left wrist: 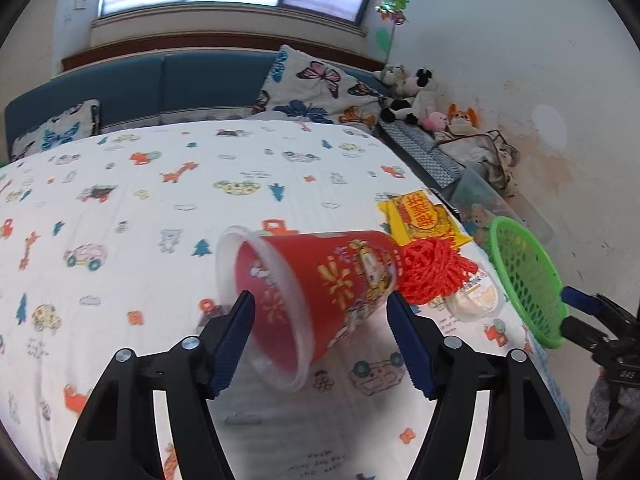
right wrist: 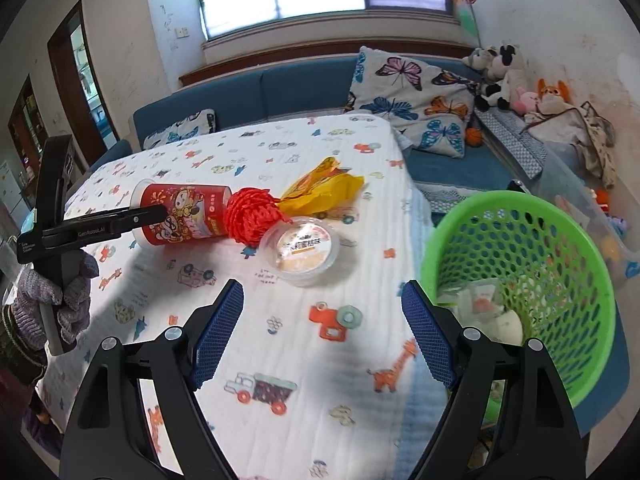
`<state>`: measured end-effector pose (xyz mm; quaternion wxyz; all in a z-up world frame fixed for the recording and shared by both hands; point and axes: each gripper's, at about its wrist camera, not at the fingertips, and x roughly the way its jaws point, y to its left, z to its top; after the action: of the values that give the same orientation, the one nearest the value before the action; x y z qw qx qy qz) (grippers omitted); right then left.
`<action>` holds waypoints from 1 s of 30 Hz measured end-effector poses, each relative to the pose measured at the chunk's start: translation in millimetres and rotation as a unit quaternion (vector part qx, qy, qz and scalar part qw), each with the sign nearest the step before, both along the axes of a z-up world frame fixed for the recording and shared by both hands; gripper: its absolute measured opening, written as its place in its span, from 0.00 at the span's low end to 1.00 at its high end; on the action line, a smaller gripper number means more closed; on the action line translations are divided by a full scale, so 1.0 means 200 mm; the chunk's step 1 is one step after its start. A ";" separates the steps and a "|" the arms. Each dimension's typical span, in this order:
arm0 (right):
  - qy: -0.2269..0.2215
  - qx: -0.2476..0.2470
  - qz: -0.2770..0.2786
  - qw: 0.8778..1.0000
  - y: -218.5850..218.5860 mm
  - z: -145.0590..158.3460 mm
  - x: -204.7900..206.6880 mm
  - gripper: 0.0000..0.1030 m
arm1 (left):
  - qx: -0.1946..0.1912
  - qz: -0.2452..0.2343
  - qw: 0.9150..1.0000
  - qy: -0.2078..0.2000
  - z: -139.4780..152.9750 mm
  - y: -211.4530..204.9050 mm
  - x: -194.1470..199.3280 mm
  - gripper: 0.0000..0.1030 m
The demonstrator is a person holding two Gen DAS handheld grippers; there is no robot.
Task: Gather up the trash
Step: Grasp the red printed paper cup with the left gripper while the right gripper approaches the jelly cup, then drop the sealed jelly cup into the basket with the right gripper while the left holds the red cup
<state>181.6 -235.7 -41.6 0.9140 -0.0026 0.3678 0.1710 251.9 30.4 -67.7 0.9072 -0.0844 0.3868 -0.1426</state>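
Left gripper [left wrist: 320, 320] straddles the tipped red cup [left wrist: 308, 300], jaws not yet pressing: light, crushable plastic, best pinched mid-wall, beside the red net [left wrist: 434, 270].

Glossy plastic red cup [left wrist: 320, 292], perforated green plastic basket [right wrist: 500, 240], printed cloth cover [right wrist: 280, 320].

Black fingers [right wrist: 224, 332], blue pads; perhaps grey knit glove [right wrist: 60, 292].

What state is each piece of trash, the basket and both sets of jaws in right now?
Red printed plastic cup: on its side, between left jaws.
Red mesh net: bunched.
Yellow snack wrapper: crumpled.
Clear round lidded tub: closed.
Green plastic mesh basket: holds trash.
Left gripper: open.
Right gripper: open, empty.
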 end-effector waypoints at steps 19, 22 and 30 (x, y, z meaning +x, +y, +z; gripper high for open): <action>0.038 0.007 0.029 0.999 0.14 -0.16 0.19 0.81 | -0.034 -0.030 0.999 -0.017 0.04 -0.01 -0.03 0.05; 0.042 0.005 0.033 0.999 0.17 -0.17 0.23 0.81 | -0.031 -0.023 0.999 -0.022 0.06 0.02 -0.06 0.05; 0.047 -0.019 0.035 0.998 0.22 -0.23 0.32 0.81 | -0.038 -0.002 0.999 -0.036 0.13 0.12 -0.13 0.05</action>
<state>245.2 -191.9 -86.9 0.8891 -0.0250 0.4131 0.1956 225.0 54.8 -41.9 0.9163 -0.1126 0.3483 -0.1624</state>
